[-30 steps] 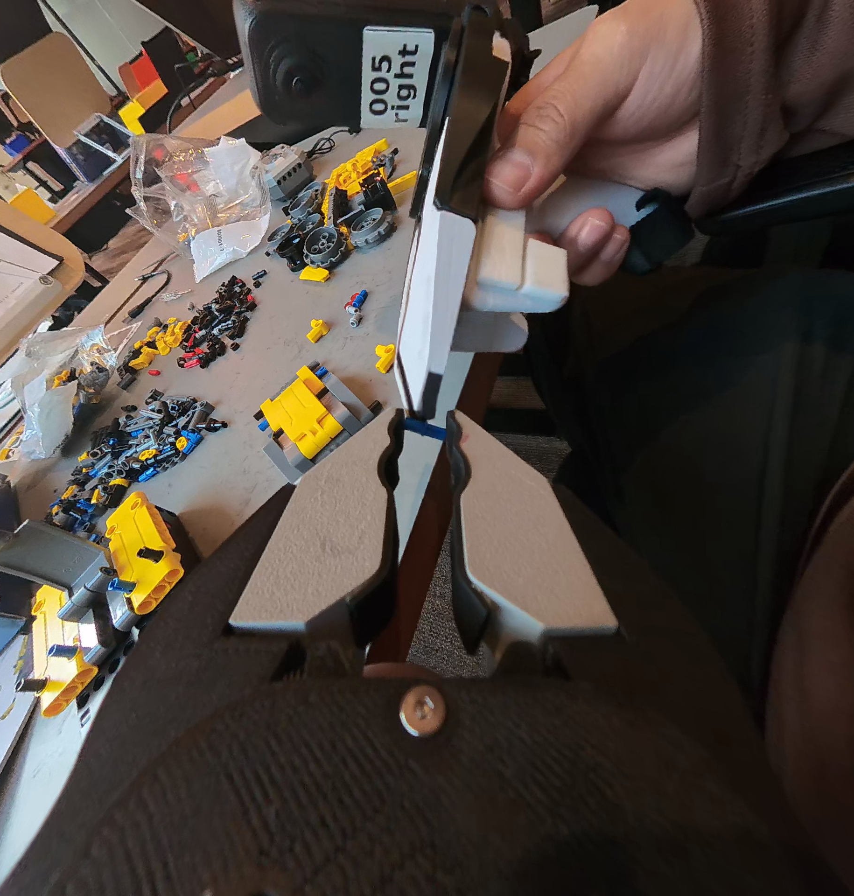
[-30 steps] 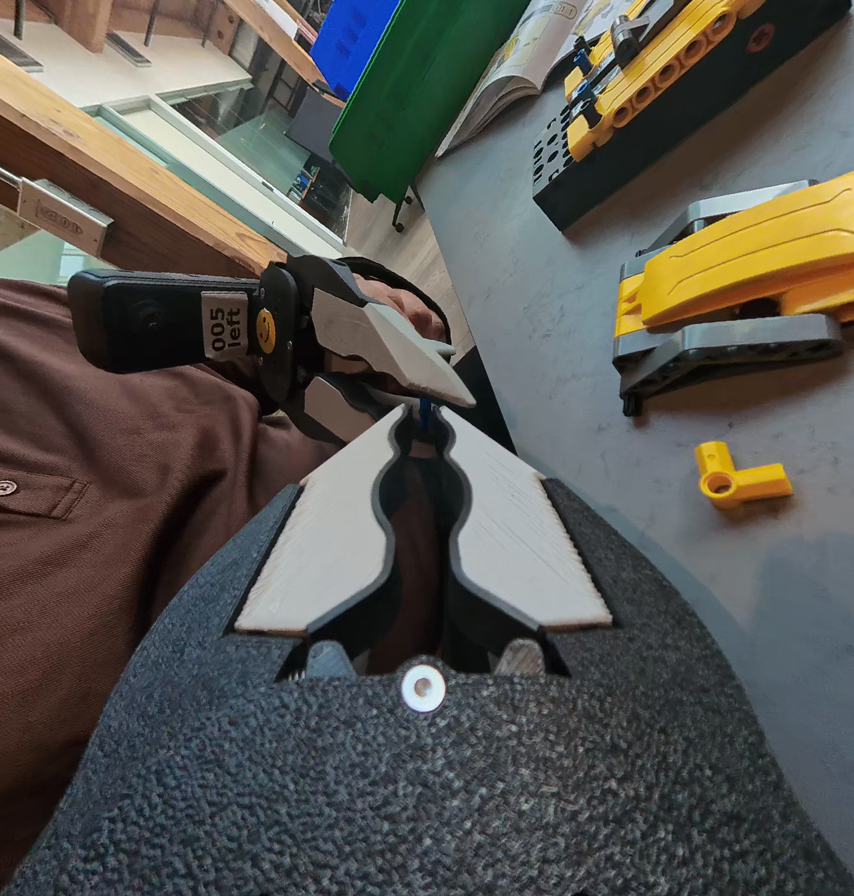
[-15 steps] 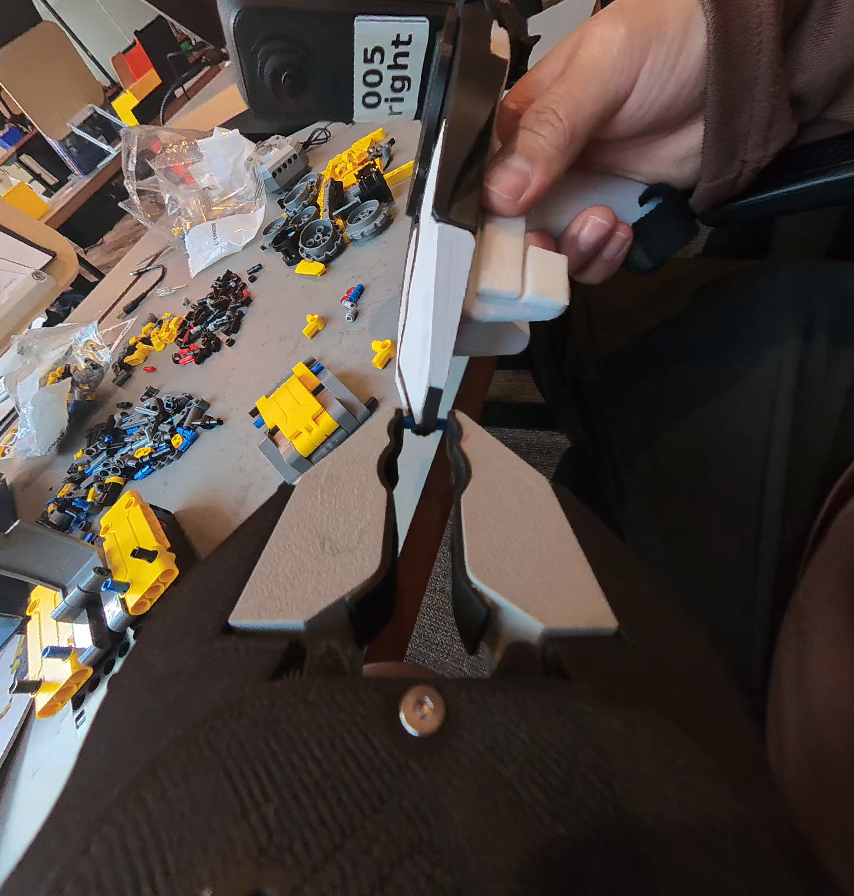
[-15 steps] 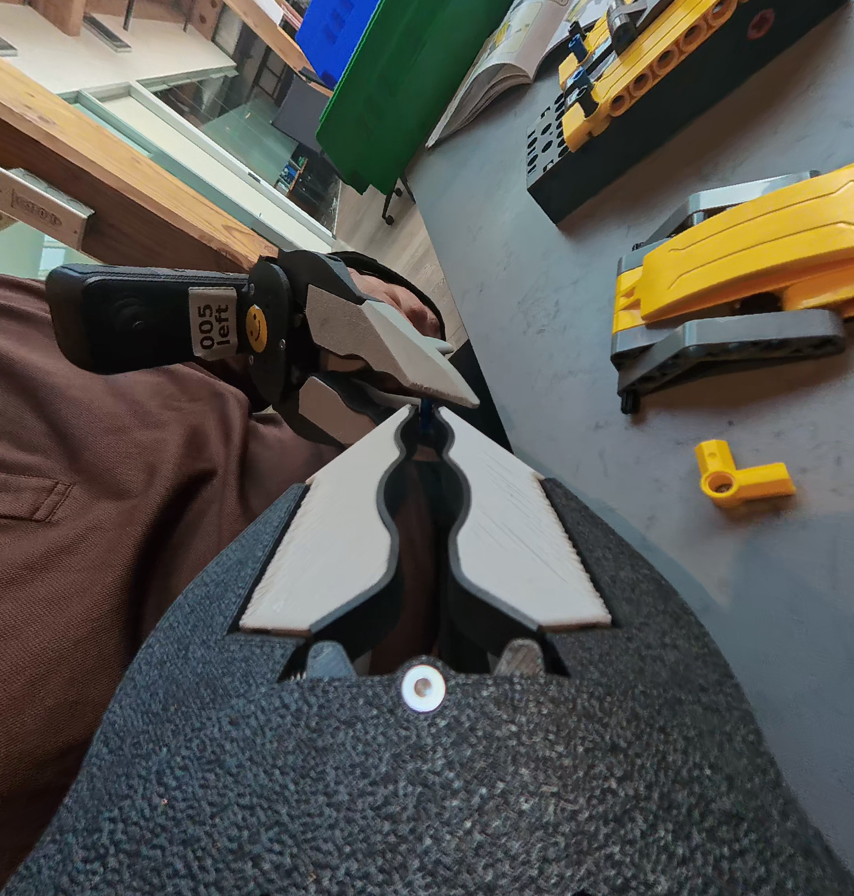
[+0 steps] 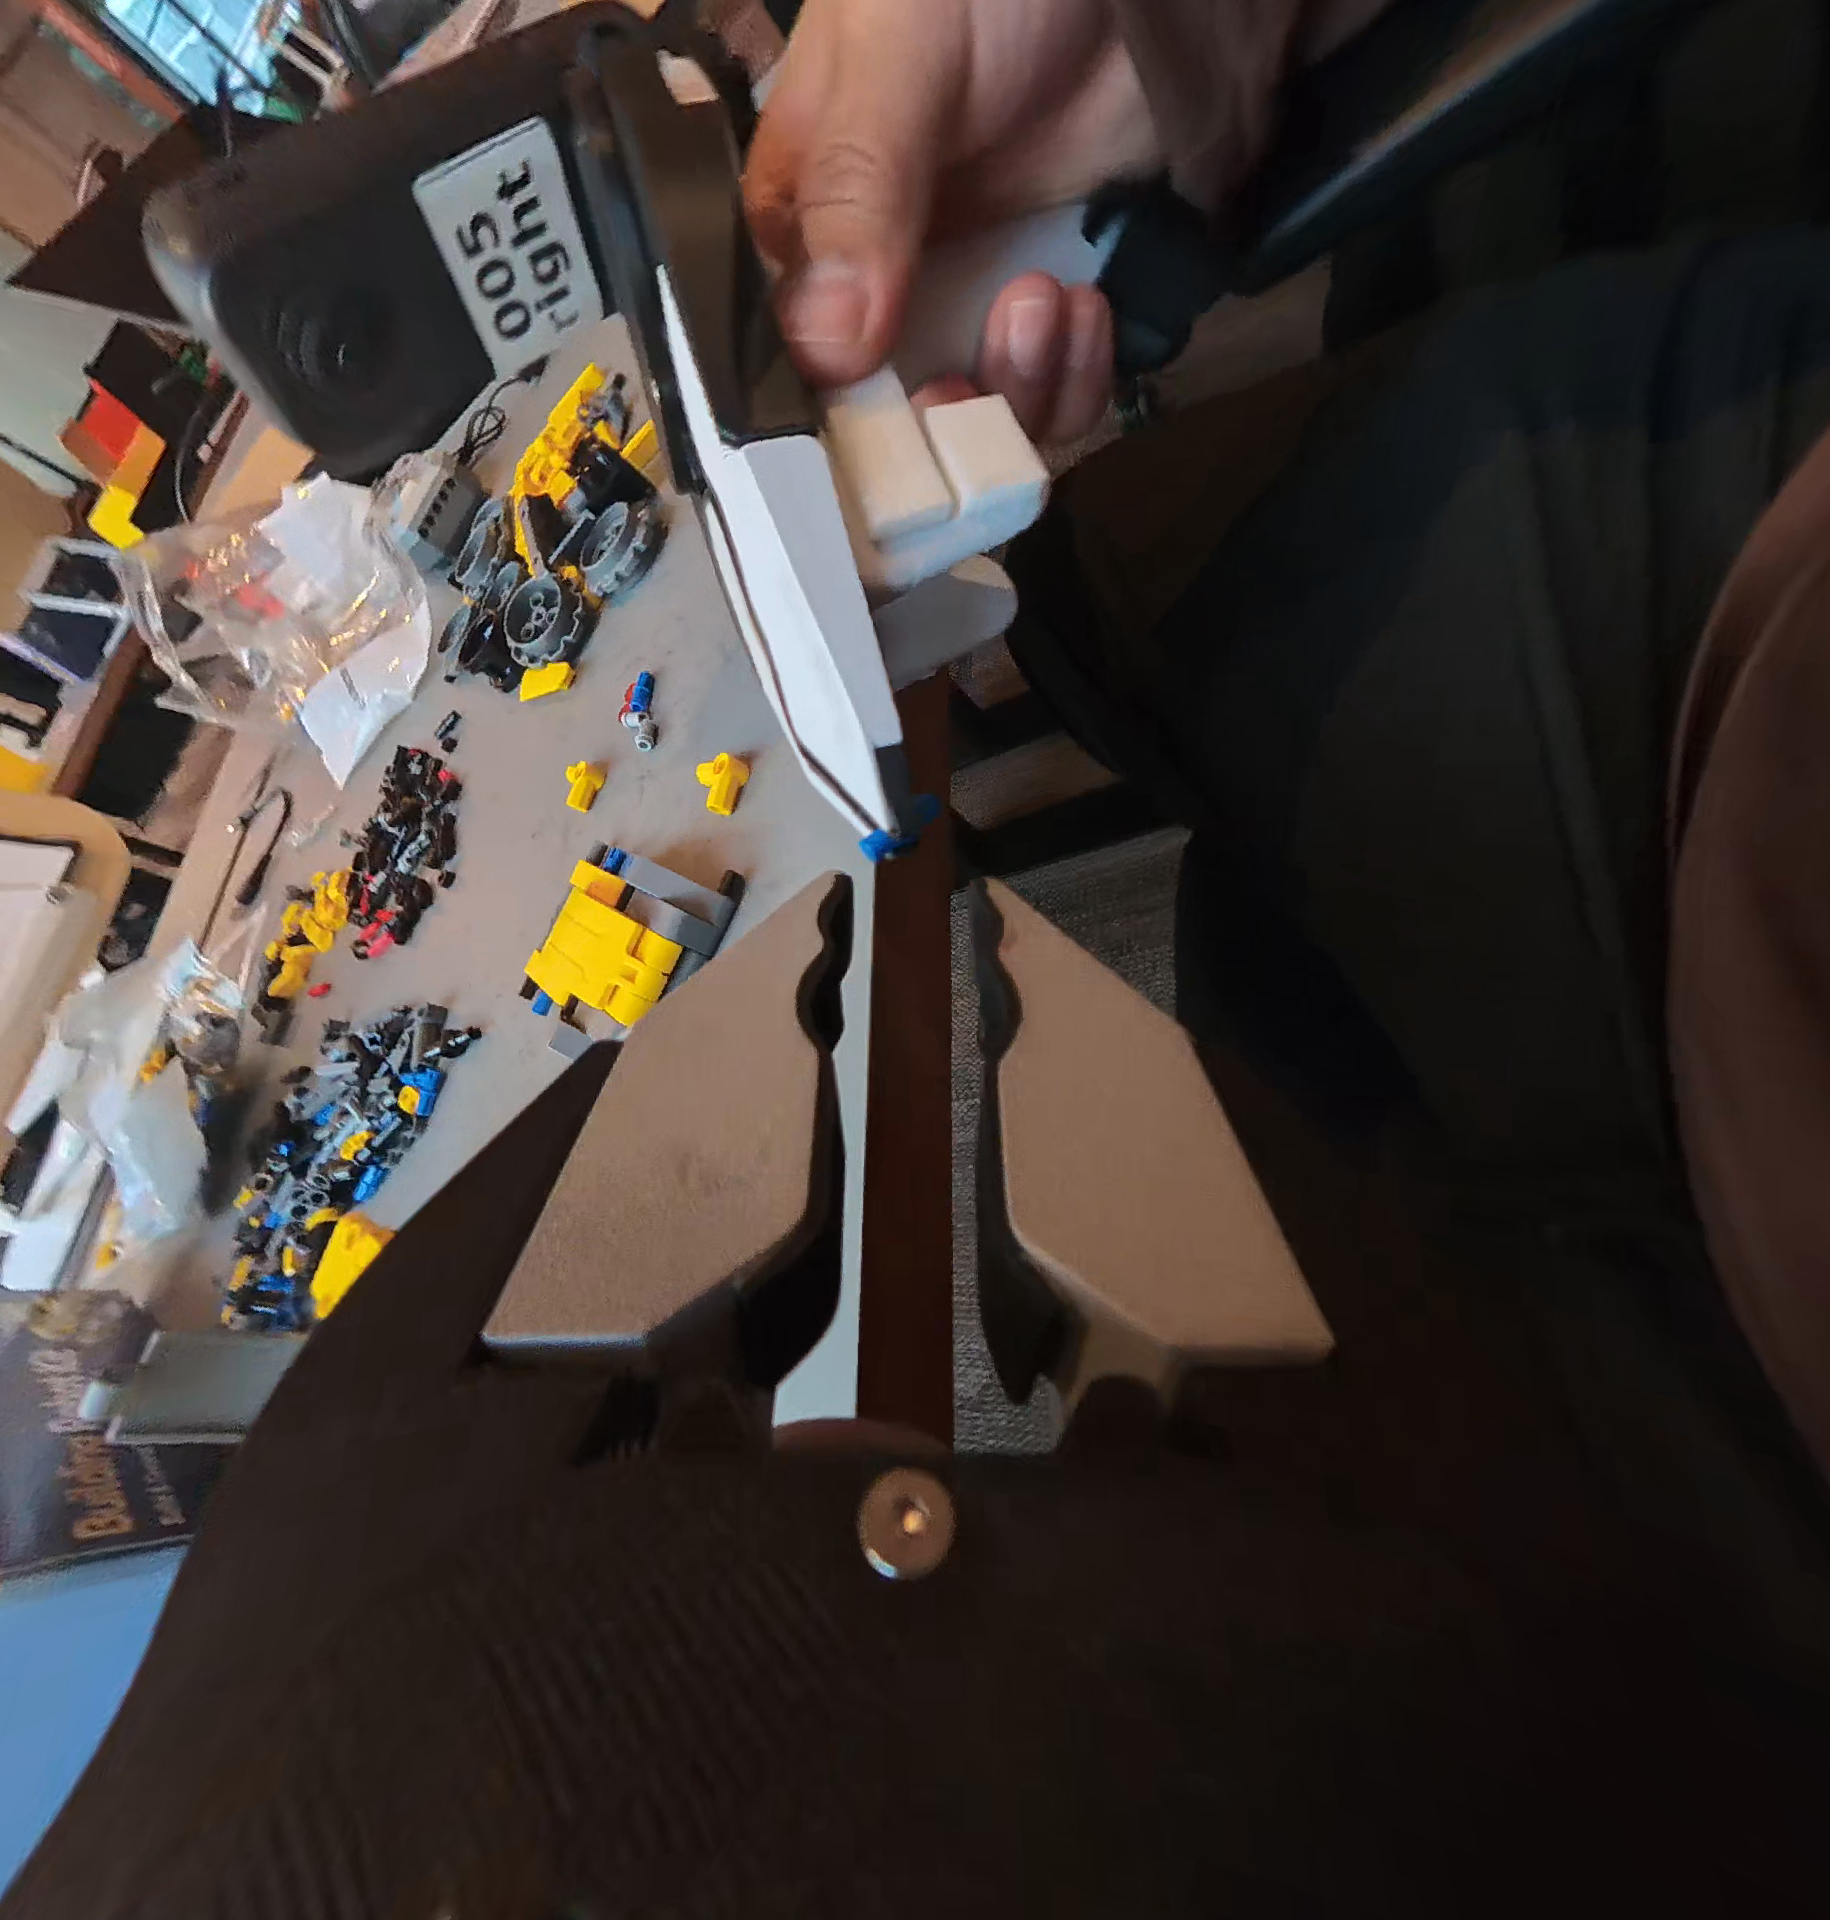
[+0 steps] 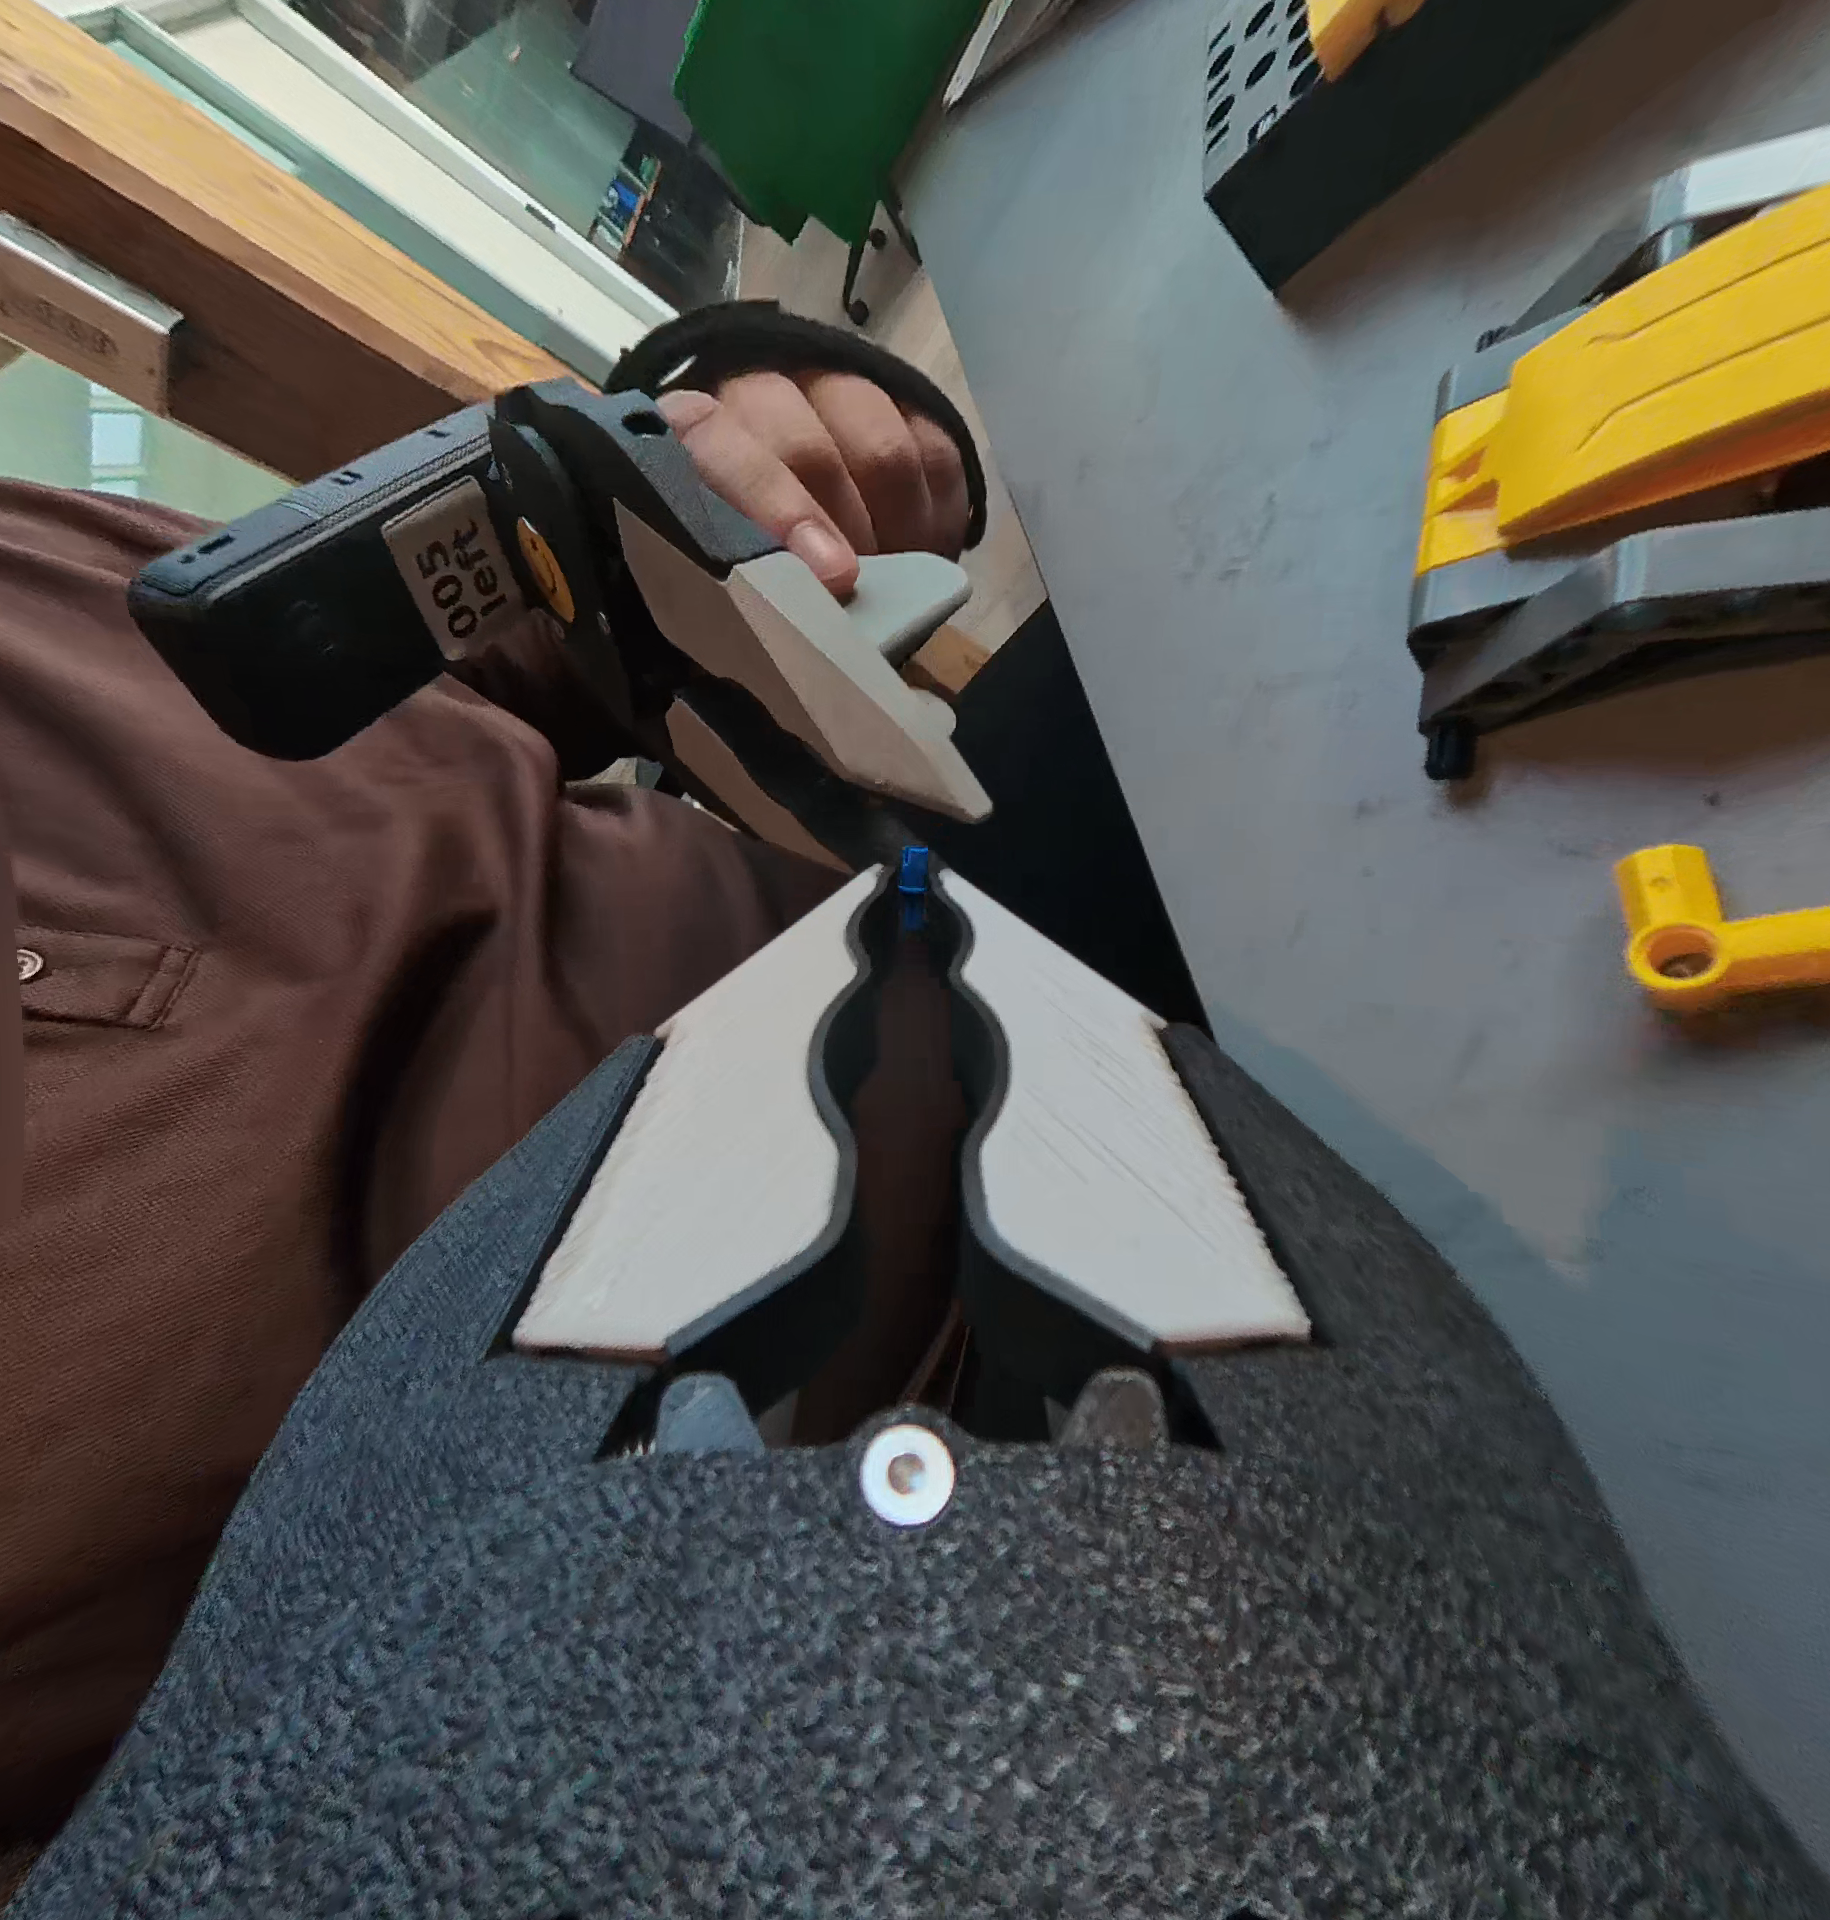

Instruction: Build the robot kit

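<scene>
- The right gripper [image 6: 909, 896] has its fingers pressed together on a small blue connector pin [image 6: 911, 881], which pokes out past the fingertips.
- In the left wrist view that pin [image 5: 895, 826] shows at the tip of the right gripper [image 5: 888, 821], held in the air just off the near edge of the grey table [image 5: 537, 831].
- The left gripper [image 5: 906, 914] is spread, with nothing between its fingers; its tips sit just short of the pin, not touching it.
- From the right wrist view, the left gripper [image 6: 926, 821] hovers just beyond the pin, a hand [image 6: 817, 468] on its handle.
- A hand [image 5: 952, 177] grips the right gripper's white handle.
- On the table to the left lie a yellow-and-grey building-brick assembly [image 5: 620, 951], two yellow angle connectors [image 5: 722, 781], a wheeled yellow model [image 5: 563, 551], and heaps of small black, yellow and blue parts [image 5: 350, 1122].
- A yellow angle connector [image 6: 1742, 940] lies on the table right of the right gripper, near a yellow-and-grey panel assembly [image 6: 1659, 499].
</scene>
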